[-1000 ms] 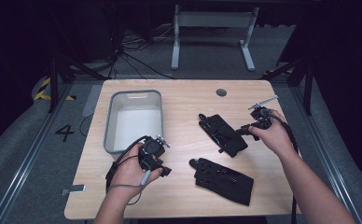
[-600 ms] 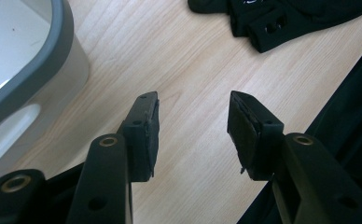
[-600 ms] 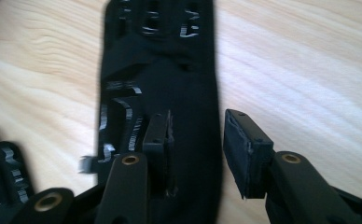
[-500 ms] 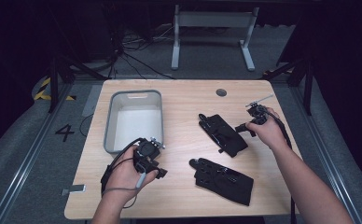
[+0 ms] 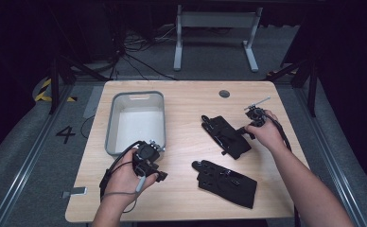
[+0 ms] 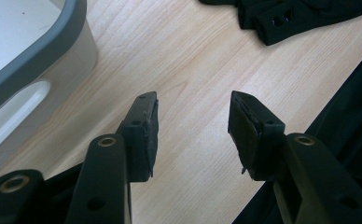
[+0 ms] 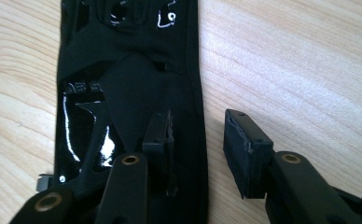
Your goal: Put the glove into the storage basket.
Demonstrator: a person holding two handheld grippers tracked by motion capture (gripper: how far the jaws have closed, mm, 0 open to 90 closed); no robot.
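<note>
Two black gloves lie on the wooden table. One glove lies right of centre and the other glove lies nearer the front. My right gripper is low at the right edge of the centre glove. In the right gripper view it is open and straddles that glove's edge, one jaw over the fabric and the other over bare wood. My left gripper sits by the near right corner of the grey bin. It is open over bare wood with nothing between its jaws.
In the left gripper view the bin's wall with a handle slot is at the left, and a glove lies ahead. A round grommet is set in the table's far side. Metal frame legs stand beyond the table.
My right gripper has come down and slightly left, onto the right edge of the centre glove. The left hand has hardly moved.
</note>
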